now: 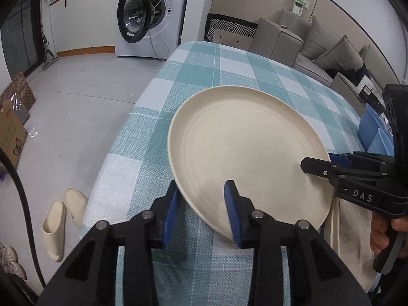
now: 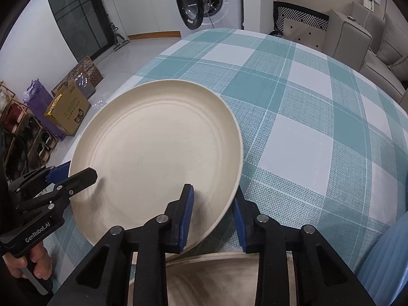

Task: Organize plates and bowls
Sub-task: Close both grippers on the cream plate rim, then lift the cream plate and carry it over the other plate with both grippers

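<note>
So both grippers are clamped on the same cream plate [image 1: 244,148], which sits tilted above the teal checked tabletop [image 1: 229,63]. Left gripper [image 1: 202,214] has its fingers pinched on the near-left rim, one blue pad over and one under. Right gripper [image 2: 213,219] is squeezing the rim at the opposite edge the same way. There's another plate [image 2: 216,278] right below the right gripper, and a washing machine [image 1: 150,15] with its door open in the back
</note>
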